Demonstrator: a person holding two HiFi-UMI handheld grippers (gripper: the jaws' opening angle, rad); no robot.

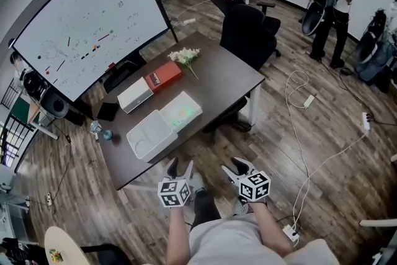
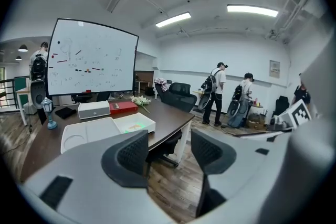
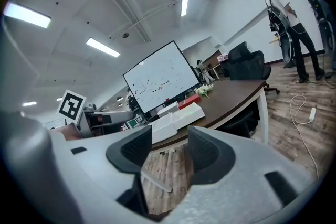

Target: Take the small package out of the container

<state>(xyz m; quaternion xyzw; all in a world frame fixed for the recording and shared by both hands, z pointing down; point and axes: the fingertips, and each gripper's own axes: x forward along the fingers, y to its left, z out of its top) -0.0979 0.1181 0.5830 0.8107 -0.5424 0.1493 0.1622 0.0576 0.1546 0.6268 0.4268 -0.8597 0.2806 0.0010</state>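
A white container (image 1: 183, 110) lies open on the dark table (image 1: 229, 74), its lid (image 1: 151, 135) flat beside it on the left. Something pale green (image 1: 179, 112) shows inside it, too small to make out. Both grippers hang off the table's near edge, over the wood floor. My left gripper (image 1: 180, 166) is open with nothing between its jaws. My right gripper (image 1: 237, 166) is open too and holds nothing. In the left gripper view the container (image 2: 134, 124) lies ahead of the left gripper (image 2: 168, 152). In the right gripper view the container (image 3: 185, 113) lies beyond the right gripper (image 3: 164, 147).
Behind the container lie a white box (image 1: 134, 95), a red box (image 1: 164, 76) and a bunch of white flowers (image 1: 186, 56). A whiteboard (image 1: 87, 22) stands at the table's left, a black office chair (image 1: 248, 31) at its far side. Cables (image 1: 304, 96) cross the floor; people (image 1: 332, 3) stand far right.
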